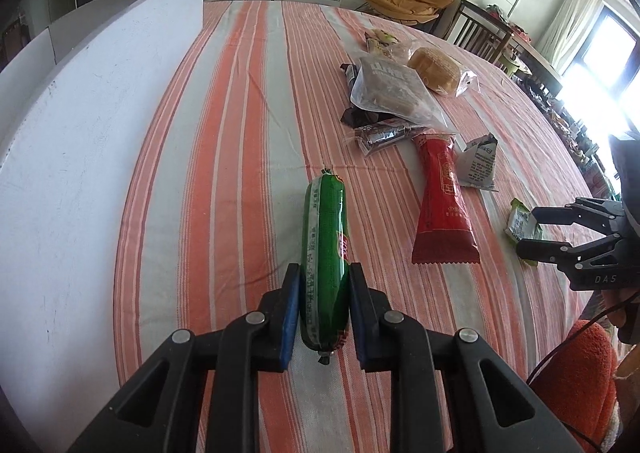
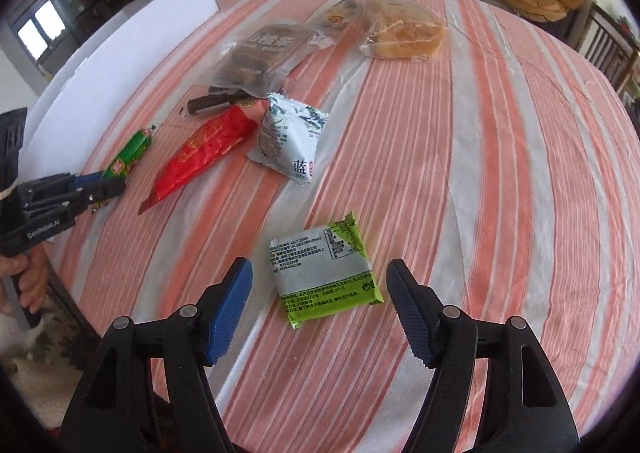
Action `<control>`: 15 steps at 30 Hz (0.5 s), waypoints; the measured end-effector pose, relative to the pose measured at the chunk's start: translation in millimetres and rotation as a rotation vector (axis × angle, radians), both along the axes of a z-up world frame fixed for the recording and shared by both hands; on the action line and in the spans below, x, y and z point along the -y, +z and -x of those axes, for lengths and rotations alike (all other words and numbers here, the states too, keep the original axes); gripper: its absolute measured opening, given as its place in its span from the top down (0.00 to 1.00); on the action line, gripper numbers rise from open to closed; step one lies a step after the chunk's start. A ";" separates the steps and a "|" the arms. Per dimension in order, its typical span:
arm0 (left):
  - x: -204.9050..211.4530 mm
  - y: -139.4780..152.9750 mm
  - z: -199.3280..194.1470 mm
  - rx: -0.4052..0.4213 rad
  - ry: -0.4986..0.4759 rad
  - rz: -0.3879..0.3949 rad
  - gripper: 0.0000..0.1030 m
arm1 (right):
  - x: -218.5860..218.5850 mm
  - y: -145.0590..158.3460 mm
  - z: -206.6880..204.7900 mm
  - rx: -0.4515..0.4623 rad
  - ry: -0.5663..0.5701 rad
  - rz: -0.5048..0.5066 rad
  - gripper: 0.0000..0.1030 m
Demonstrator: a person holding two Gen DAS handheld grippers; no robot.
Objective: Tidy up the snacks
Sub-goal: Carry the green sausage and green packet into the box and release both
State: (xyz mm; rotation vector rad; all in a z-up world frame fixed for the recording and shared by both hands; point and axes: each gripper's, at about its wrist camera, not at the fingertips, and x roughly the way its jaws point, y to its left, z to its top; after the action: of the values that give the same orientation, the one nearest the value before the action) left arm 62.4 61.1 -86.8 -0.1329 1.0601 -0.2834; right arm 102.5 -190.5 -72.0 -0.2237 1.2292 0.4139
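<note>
My left gripper (image 1: 324,273) is shut on a green sausage stick (image 1: 325,249), which lies along the striped tablecloth; it also shows in the right wrist view (image 2: 130,155). My right gripper (image 2: 320,281) is open, its blue pads on either side of a flat green-and-white snack packet (image 2: 324,273) lying on the cloth; the packet shows in the left wrist view (image 1: 522,223) between the right gripper's fingers (image 1: 532,229). A red snack bag (image 2: 200,151) and a white pouch (image 2: 290,137) lie between the two grippers.
A white board (image 1: 92,125) stands along the table's left side. Farther back lie a clear bag of brown cakes (image 2: 260,53), a bagged bun (image 2: 404,35), dark bar wrappers (image 1: 380,135) and another small packet (image 1: 380,39). The striped tablecloth (image 2: 480,173) covers the table.
</note>
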 end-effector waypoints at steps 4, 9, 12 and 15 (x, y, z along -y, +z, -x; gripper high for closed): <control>-0.6 11.8 13.7 0.021 -0.014 0.023 0.79 | -0.3 -8.2 -14.3 -0.104 0.001 0.025 0.40; 4.4 32.7 31.2 0.046 -0.034 0.080 0.79 | -0.7 -3.6 -3.2 -0.119 -0.014 0.059 0.48; 3.4 59.5 44.1 0.086 -0.051 0.129 0.79 | 16.7 13.8 3.8 -0.090 -0.132 -0.063 0.49; -13.0 93.3 55.2 0.119 -0.042 0.218 0.79 | 17.9 47.6 10.6 -0.044 -0.170 -0.224 0.49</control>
State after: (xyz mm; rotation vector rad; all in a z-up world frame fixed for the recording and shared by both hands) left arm 7.2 74.1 6.5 -0.2863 0.9130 -0.4391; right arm 92.0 -208.4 -24.4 0.0819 1.2234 0.4068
